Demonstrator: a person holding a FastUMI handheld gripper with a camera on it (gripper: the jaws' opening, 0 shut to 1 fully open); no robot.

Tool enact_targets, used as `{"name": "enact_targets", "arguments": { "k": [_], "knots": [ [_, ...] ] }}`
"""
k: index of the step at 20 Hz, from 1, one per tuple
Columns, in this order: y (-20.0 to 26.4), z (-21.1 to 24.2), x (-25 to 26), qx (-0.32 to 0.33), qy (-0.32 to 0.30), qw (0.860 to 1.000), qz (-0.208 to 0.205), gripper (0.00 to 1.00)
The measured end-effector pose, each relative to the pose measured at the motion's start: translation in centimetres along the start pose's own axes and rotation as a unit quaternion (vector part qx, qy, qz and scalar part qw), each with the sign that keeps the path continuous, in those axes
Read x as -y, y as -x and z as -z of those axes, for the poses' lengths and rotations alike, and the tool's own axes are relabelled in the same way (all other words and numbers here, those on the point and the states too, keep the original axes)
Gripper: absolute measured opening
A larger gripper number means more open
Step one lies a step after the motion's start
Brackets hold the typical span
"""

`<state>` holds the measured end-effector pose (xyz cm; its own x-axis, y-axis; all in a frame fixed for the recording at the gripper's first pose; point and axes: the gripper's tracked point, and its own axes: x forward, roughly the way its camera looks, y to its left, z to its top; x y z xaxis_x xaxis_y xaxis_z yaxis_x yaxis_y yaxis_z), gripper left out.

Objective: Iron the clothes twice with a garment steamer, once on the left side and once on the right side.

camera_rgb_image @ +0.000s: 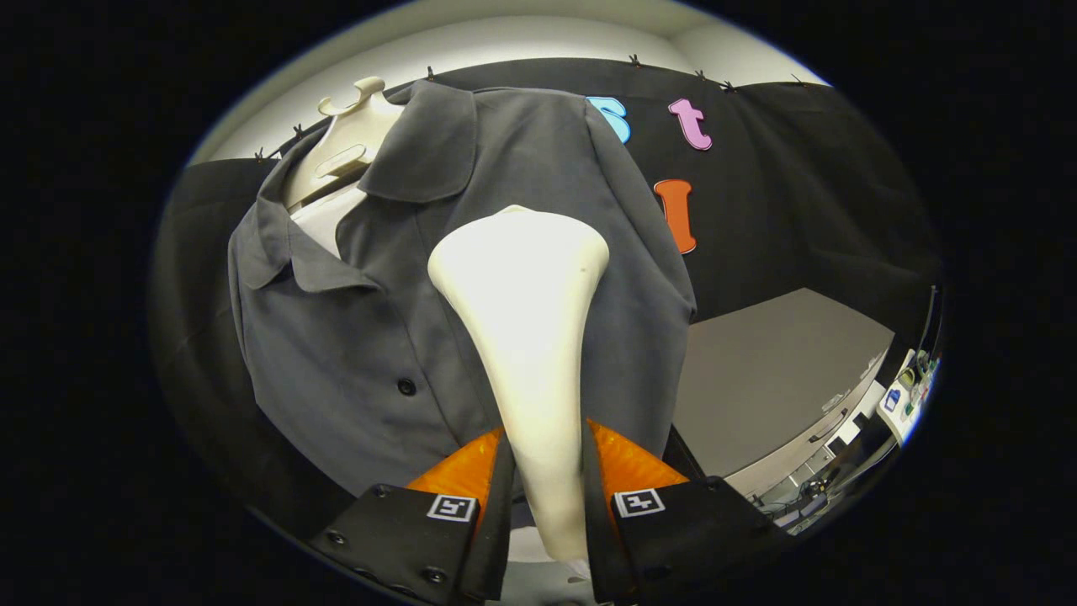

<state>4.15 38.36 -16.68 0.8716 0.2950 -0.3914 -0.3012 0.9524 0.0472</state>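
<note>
Nearest the camera, at the bottom centre of the frame, the gripper (545,497) had its two fingers pressed against either side of the narrow handle of a cream garment steamer (528,337), so they were clamped on it rather than spread. The steamer rose from between the fingers and widened into a broad head at mid-frame, which lay over the chest of a dark grey shirt (353,353); whether the head actually touched the cloth could not be told.

The shirt hung on a pale mannequin bust (341,151) in the upper left of the frame, collar open, a dark button (406,386) showing on its placket just left of the steamer's neck. A grey surface (774,370) lay in the right of the frame, beyond the shirt's edge.

The likely troubles sprang from the grip and the hanging cloth. The fingers held only the slim lower part of a top-heavy tool, so a sideways drag might have let the head pivot or slide in the grasp. The shirt hung loose on the bust, so a firm stroke could have bunched the fabric or swung the whole bust. The head might also have snagged on the collar flap or the button line, and lingering in one spot risked overwetting the cloth.
</note>
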Motion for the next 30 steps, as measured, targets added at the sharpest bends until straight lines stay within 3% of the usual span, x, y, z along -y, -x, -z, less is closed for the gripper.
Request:
{"name": "enact_targets", "arguments": {
  "k": [16,30],
  "knots": [
    [-1.6,7.4,1.8,-0.077,-0.004,0.997,0.018,0.46],
    [-2.6,15.8,3.8,-0.162,-0.007,0.986,0.034,0.46]
  ]
}}
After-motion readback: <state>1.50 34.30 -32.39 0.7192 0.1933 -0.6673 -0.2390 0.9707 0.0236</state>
